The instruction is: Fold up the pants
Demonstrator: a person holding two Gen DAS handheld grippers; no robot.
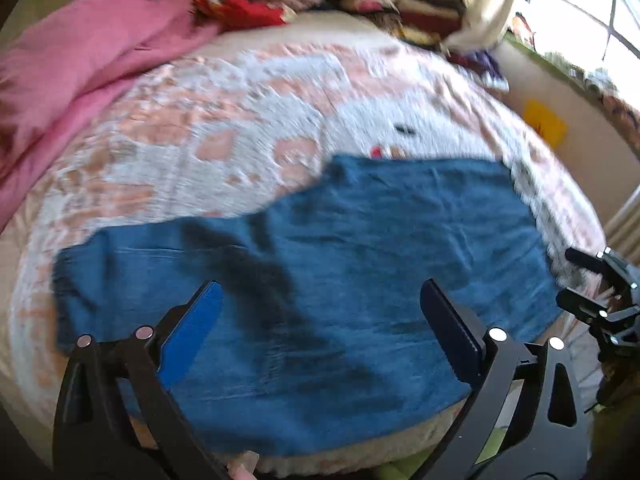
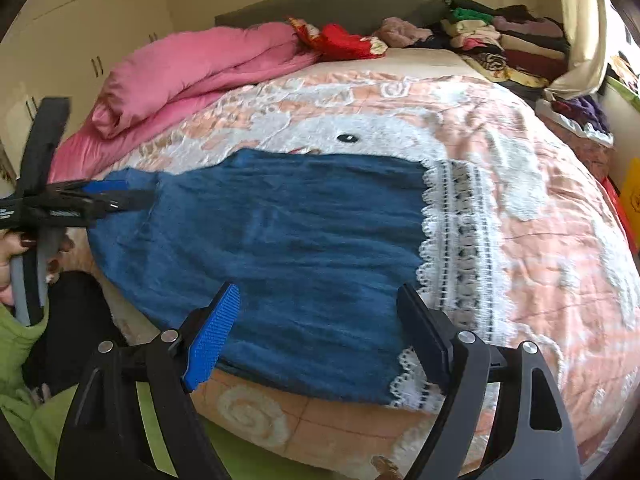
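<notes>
the bed (image 2: 520, 240) fills both views under a peach and white quilt (image 2: 360, 92), with a pink blanket (image 2: 180, 68) bunched along its far left side and a pile of clothes (image 2: 500, 40) at the head. the pants (image 2: 280, 248), blue with a white lace hem (image 2: 452, 240), lie flat near the front edge of the bed, already doubled into a broad slab, hem end to the right.

the left tongs (image 1: 320, 320) stand wide and hold nothing, hovering over the left part of the cloth; from the right wrist view they hang at the left end of the pants. the right tongs (image 2: 320, 320) are also wide and empty, poised over the front edge near the lace.

the next fold probably carries one end over the other. to do it well, each pair of tongs should bite through all the layers at a corner, lift evenly and lay the edges in line. the layers may slip if only the top one is caught.
</notes>
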